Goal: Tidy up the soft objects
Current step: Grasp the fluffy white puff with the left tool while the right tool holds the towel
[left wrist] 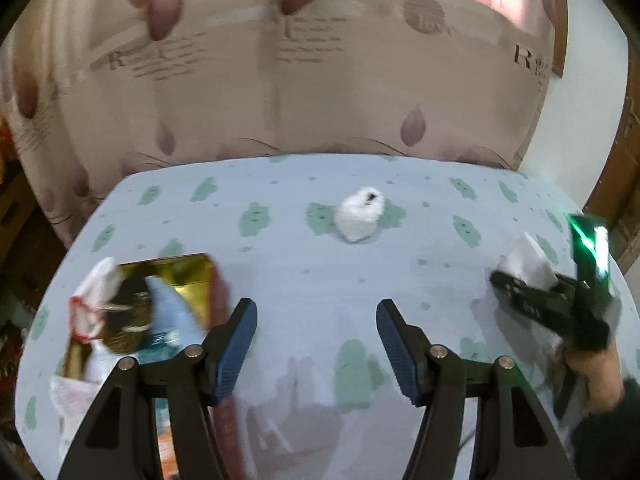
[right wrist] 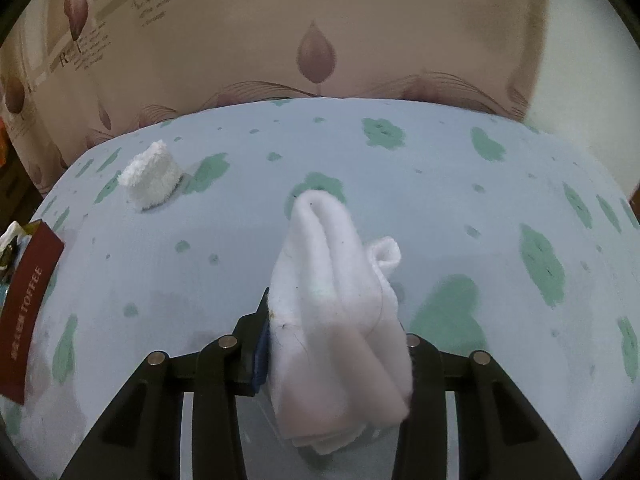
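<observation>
The right gripper (right wrist: 332,344) clamps a folded white cloth (right wrist: 340,320) above the patterned tabletop (right wrist: 440,200). The left gripper (left wrist: 316,344) stands wide and empty. A rolled white cloth (left wrist: 360,218) lies near the far edge; a toffee box (left wrist: 160,304) sits at the left edge.

A rolled cloth (right wrist: 151,181) lies on the tabletop (right wrist: 440,208) toward its far edge, before the curtain (right wrist: 360,20). A box (left wrist: 176,280) (holding packets) sits at the left edge. A folded cloth (right wrist: 336,312) lies nearer, right of the rolled cloth.
</observation>
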Demonstrator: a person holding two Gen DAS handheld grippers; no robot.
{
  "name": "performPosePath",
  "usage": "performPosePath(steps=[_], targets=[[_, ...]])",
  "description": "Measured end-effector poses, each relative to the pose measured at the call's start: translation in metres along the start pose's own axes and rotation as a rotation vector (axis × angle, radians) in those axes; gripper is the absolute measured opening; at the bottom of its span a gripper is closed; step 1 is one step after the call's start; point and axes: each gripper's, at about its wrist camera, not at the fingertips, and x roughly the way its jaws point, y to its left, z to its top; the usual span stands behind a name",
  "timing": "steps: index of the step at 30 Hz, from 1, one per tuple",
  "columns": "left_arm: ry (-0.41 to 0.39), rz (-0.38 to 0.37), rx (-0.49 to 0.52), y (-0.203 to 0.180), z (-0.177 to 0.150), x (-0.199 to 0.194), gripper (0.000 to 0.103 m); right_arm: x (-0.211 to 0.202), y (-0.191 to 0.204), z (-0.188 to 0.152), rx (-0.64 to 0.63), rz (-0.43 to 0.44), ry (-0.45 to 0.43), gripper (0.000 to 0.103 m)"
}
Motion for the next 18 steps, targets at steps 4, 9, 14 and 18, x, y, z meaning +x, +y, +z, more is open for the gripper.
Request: performPosePath(steps=[4, 9, 14, 18], targets=[[0.01, -0.017, -0.006, -0.02, 0.012, 0.029, 0.064, -0.012, -0.014, -0.016, 0.024, -0.002, 0.004, 0.036], [0.012, -0.042, -0.017, -0.034, 0.025, 0.06, 0.064, -0.011, -0.006, -0.017, -0.021, -0.047, 0.013, 0.039], [0.037, -0.091, 0.028, -0.055, 0.037, 0.097, 0.064, -0.011, -0.004, -0.018, -0.041, -0.064, 0.016, 0.04], [0.063, -0.093, -0.002, -0.059, 0.048, 0.124, 0.064, -0.012, -0.006, -0.017, -0.032, -0.048, 0.016, 0.042]])
